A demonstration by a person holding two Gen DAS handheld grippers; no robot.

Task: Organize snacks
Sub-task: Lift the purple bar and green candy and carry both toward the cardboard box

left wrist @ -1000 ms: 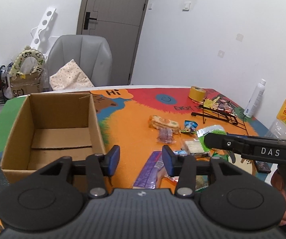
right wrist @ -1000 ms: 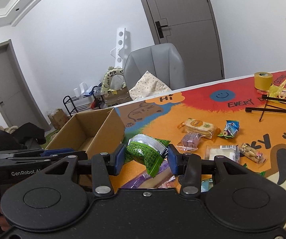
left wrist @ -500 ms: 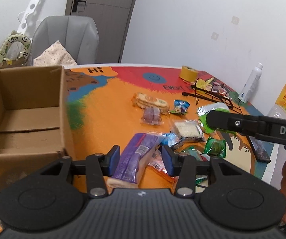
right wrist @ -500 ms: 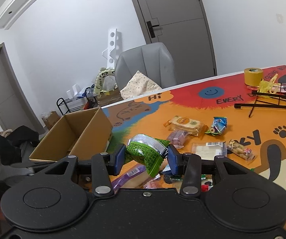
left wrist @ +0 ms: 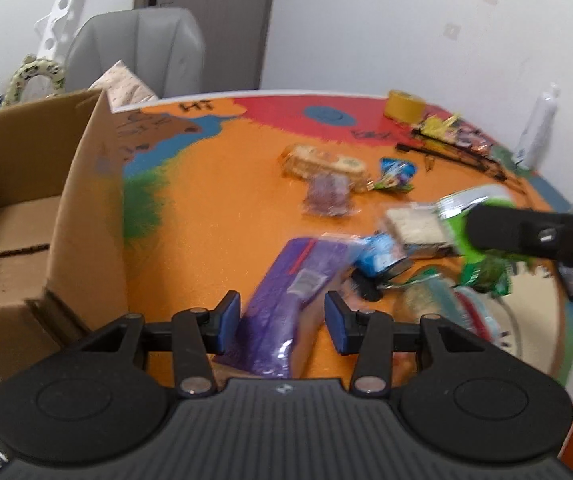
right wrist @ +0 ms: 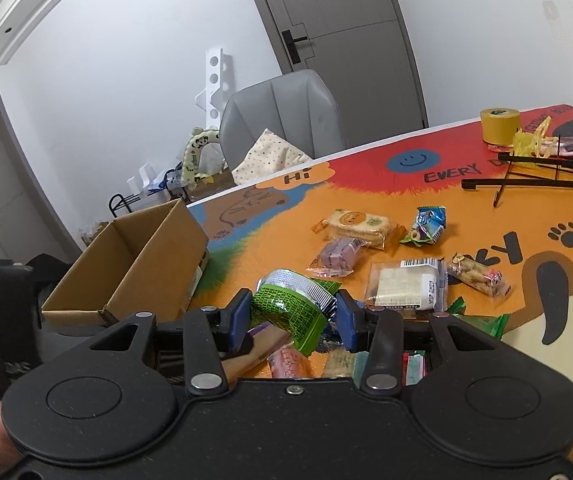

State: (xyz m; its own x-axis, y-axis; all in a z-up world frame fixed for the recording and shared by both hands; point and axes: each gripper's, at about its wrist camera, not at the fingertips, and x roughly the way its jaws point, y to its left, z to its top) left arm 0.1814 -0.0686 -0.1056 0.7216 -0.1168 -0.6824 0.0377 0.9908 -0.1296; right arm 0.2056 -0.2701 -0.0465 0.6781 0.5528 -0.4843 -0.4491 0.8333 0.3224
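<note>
Colourful cartoon-print worktop [right wrist: 270,236] with scattered snacks, empty cardboard box [right wrist: 142,256] at left; right claw [right wrist: 292,314] grips a green snack packet [right wrist: 292,304], left claw [left wrist: 282,318] open over a purple packet [left wrist: 286,300] lying near box.

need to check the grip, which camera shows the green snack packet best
The right wrist view: the green snack packet sits sharp and close between the right hand-held gripper pads. In the left wrist view it is blurred and partly hidden.

Left tongs [left wrist: 282,317] agape, right tongs [right wrist: 293,315] clamped.
</note>
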